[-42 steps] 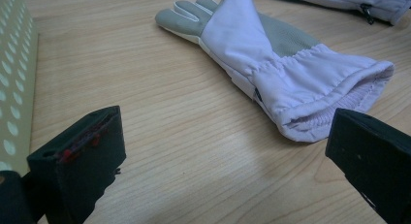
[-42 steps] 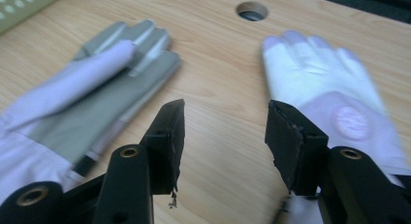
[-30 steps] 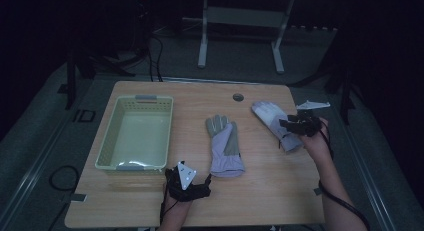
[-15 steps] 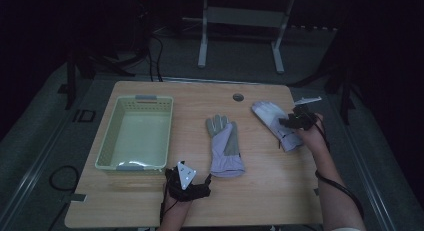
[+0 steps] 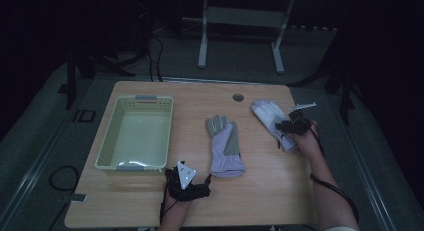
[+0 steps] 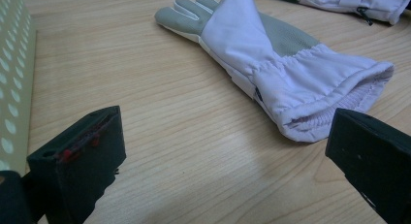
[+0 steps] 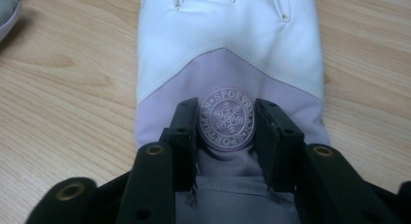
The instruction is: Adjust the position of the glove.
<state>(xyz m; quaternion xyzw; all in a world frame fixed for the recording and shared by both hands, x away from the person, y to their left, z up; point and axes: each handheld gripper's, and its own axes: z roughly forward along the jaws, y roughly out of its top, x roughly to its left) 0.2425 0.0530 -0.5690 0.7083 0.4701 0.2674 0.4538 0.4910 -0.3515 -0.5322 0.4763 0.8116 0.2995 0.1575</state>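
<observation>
Right tongs (image 7: 225,132), just closing, pinch the glove (image 5: 272,122), fingers pointing away; left tongs (image 6: 228,151) gape.

On the table (image 5: 150,201) a basket (image 5: 107,141) sits at the left. Right of it, near the middle, lies one glove (image 5: 225,146), fingers pointing away toward the far edge and cuff toward the near edge. A second glove (image 5: 267,113) lies further right and a little farther back, set at a slant. The left claw (image 5: 187,178) rests near the front edge, between the basket and the middle glove's cuff. The right claw (image 5: 284,131) sits on the second glove's cuff end. A stand (image 5: 240,36) is on the floor behind the table.
</observation>
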